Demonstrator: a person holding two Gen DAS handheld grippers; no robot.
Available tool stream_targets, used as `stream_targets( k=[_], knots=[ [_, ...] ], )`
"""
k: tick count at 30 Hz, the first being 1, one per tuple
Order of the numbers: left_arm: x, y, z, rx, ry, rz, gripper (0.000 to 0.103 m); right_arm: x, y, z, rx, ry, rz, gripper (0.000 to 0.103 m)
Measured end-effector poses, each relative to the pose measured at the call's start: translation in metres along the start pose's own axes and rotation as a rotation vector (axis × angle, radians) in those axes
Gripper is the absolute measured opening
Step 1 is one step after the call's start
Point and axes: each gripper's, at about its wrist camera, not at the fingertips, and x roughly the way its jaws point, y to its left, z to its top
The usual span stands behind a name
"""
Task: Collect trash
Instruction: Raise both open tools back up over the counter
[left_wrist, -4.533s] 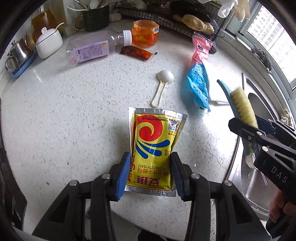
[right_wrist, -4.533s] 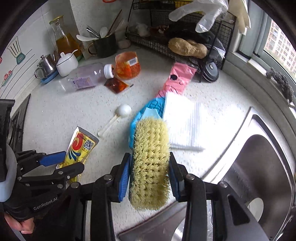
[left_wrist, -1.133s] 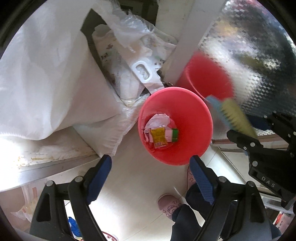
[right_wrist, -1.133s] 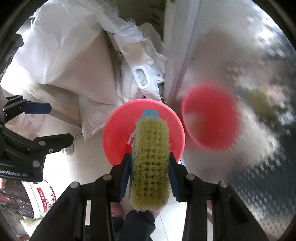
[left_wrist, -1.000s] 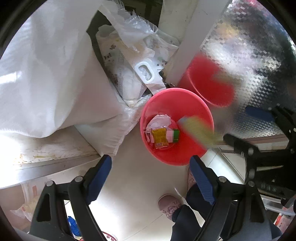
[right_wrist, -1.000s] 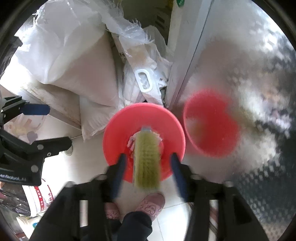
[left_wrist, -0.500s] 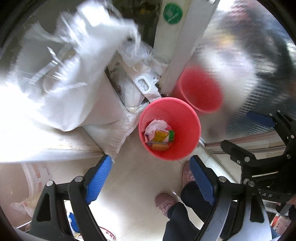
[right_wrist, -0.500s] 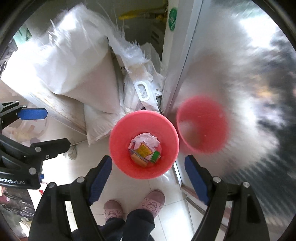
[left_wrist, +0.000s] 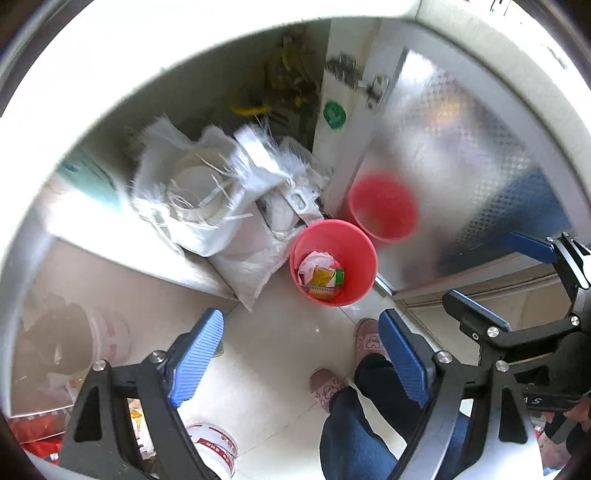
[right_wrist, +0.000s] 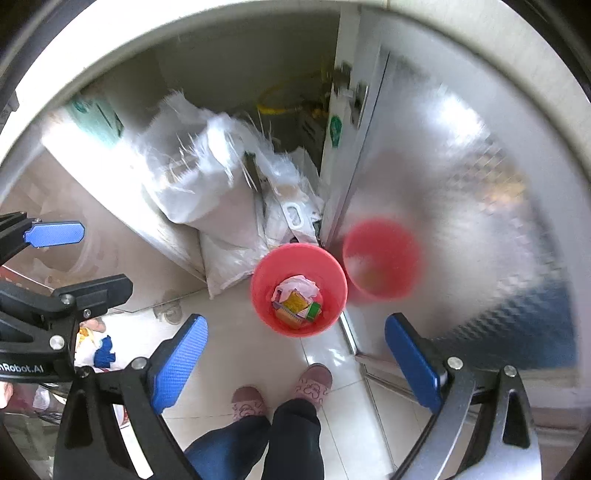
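the brush now lies in the red bin (right_wrist: 334, 291) on the floor; right hand-held gripper (right_wrist: 295, 360), jaws just opening, and left hand-held gripper (left_wrist: 301, 356) both gape empty, freed for more trash.

glossy red plastic bin (left_wrist: 364, 254), glossy floor tiles (right_wrist: 328, 350), textured shiny metal door (left_wrist: 461, 177).

Pale tiled floor (right_wrist: 325, 350), red bin (right_wrist: 334, 291) standing at its edge by the metal door (right_wrist: 461, 206), white sacks (right_wrist: 236, 254) beside, white bucket (left_wrist: 216, 448) near, two pink slippers (right_wrist: 312, 380) in front.
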Motion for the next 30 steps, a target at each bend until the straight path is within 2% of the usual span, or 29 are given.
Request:
stream_targets(
  k=[8, 9, 11, 17, 24, 28, 30],
  knots=[
    [-0.086, -0.001, 0.023, -0.011, -0.066, 0.027, 0.085, -0.074, 0.003, 0.026, 0.000, -0.089, -0.062, 0.097],
    [-0.096, -0.002, 0.027, -0.012, -0.078, 0.028, 0.085, -0.084, 0.001, 0.031, 0.005, -0.103, -0.065, 0.097],
    [-0.113, -0.006, 0.039, -0.009, -0.101, 0.022, 0.092, -0.103, -0.003, 0.040, 0.015, -0.127, -0.077, 0.098],
    [-0.152, -0.019, 0.080, 0.027, -0.164, 0.031, 0.093, -0.141, -0.024, 0.063, 0.055, -0.182, -0.112, 0.101],
    [-0.161, -0.045, 0.141, 0.094, -0.196, 0.014, 0.094, -0.160, -0.060, 0.100, 0.109, -0.219, -0.155, 0.101],
    [-0.155, -0.066, 0.188, 0.134, -0.207, 0.011, 0.103, -0.157, -0.089, 0.127, 0.147, -0.207, -0.178, 0.101],
    [-0.152, -0.079, 0.210, 0.156, -0.211, 0.006, 0.103, -0.156, -0.105, 0.140, 0.162, -0.202, -0.191, 0.101]
  ],
)
